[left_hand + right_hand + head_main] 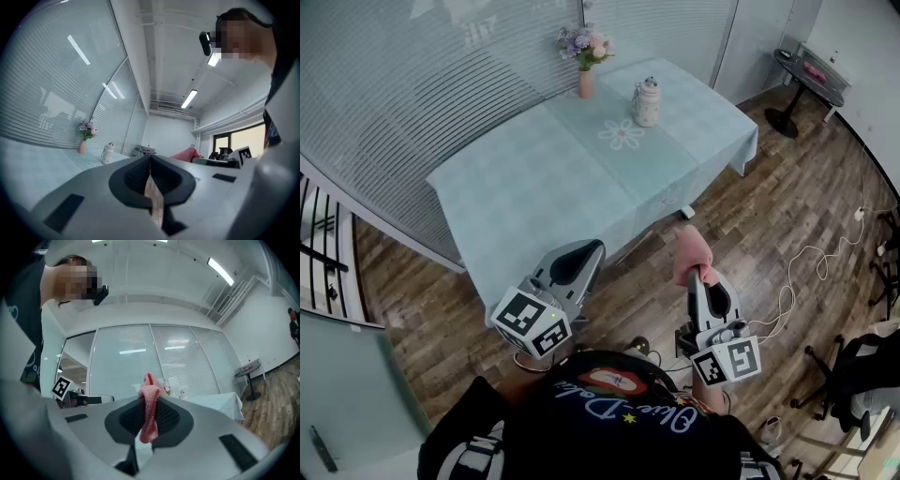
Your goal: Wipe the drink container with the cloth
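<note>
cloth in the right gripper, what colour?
Pink. The cloth pinched in the right gripper shows best in the right gripper view.

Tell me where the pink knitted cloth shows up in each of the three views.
Head view: the pink knitted cloth is lower right of centre, bunched at the tip of the right gripper.
Left gripper view: the cloth is small, right of centre, beyond the jaws.
Right gripper view: the cloth is dead centre, clamped between the jaws.
Shared landmark: the white drink container on the table.
</note>
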Tool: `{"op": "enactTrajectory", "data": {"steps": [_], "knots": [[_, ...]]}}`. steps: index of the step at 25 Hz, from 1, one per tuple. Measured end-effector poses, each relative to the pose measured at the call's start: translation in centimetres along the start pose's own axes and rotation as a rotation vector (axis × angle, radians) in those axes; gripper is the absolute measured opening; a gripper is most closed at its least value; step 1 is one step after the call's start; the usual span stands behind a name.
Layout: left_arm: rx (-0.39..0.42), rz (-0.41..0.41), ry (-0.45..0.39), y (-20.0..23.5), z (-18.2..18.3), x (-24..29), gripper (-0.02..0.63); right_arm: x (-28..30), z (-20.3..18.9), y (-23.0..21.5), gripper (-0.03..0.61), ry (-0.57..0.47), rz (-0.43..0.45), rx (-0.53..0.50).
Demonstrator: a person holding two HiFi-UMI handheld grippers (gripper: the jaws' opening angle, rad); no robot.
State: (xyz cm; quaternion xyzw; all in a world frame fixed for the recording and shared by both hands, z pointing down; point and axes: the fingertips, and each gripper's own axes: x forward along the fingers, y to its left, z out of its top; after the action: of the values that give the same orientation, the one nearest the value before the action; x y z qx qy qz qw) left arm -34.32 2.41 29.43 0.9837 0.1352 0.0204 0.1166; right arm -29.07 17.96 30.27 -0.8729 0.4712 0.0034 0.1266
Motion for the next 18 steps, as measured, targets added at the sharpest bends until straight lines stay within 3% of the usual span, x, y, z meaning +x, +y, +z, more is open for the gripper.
{"op": "enactTrajectory", "data": {"steps": [18], "knots": [[0.022,-0.124,0.015,-5.6,-1.1,7.2,0.005,-4.0,2.0,-6.5,0.025,-0.08,-0.067,0.054]]}}
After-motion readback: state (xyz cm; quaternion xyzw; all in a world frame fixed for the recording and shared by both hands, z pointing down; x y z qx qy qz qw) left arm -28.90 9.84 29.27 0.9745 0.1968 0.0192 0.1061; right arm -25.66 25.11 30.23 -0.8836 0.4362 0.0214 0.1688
